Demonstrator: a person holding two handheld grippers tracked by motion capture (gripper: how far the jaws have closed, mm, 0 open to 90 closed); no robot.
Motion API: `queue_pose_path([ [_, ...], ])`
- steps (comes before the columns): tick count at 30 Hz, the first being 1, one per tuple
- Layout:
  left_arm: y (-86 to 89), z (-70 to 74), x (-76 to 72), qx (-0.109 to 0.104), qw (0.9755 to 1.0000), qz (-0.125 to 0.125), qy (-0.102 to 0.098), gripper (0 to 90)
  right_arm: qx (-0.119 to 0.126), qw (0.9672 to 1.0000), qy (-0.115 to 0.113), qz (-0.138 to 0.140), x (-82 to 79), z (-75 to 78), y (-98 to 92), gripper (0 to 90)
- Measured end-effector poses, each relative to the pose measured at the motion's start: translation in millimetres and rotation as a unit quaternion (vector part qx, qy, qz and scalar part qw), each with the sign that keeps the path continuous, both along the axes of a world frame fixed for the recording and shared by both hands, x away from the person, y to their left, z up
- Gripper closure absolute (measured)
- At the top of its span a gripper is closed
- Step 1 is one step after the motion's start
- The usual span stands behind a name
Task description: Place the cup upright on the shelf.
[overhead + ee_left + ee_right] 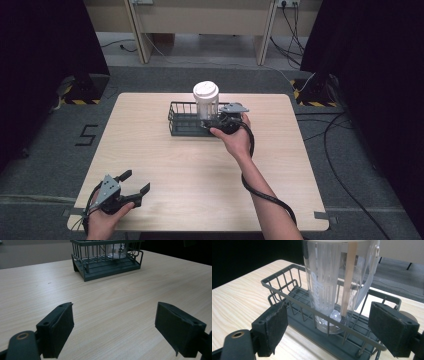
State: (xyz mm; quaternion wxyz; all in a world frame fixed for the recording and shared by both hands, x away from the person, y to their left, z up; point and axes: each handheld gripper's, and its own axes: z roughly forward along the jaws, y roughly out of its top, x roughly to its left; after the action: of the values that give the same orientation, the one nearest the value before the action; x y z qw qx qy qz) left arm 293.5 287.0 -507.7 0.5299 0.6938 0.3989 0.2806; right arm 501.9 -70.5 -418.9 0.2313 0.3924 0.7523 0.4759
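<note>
Right claw (216,123) sits at the near wall of the dark wire basket (176,122), jaws spread wide and gripping nothing. In the right gripper view the clear plastic cup (329,287) stands upright inside the basket (287,293), just beyond and between the two jaws, apart from both; a pale wooden stick (348,280) leans inside the cup. The high view shows the cup (205,100) with a white lid, at the end of the basket nearest this claw. Left claw (134,183) rests low over the table (175,165) near its front corner, jaws also spread, holding nothing; the basket (105,265) lies well ahead of it, with bare table (112,307) between the jaws.
</note>
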Motion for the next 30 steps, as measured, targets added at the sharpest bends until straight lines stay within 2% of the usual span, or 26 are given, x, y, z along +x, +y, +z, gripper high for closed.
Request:
queue_pose_path([
  [7, 0.1, 0.0, -0.2, 0.0, 1.0, 0.0, 0.0, 14.7, 0.006, 1.0, -0.003, 0.003, -11.7, -0.2, -6.5, 18.3],
  [15, -0.1, -0.3, -0.4, -0.002, 1.0, 0.001, 0.001, 14.7, 0.003, 1.0, -0.008, 0.005, -22.5, -0.6, -15.0, 22.7],
  [30, -1.0, -0.8, -0.8, -0.003, 1.0, 0.002, 0.002, 14.7, -0.002, 1.0, 0.0, 0.002, -40.7, -8.7, -33.5, 24.4],
])
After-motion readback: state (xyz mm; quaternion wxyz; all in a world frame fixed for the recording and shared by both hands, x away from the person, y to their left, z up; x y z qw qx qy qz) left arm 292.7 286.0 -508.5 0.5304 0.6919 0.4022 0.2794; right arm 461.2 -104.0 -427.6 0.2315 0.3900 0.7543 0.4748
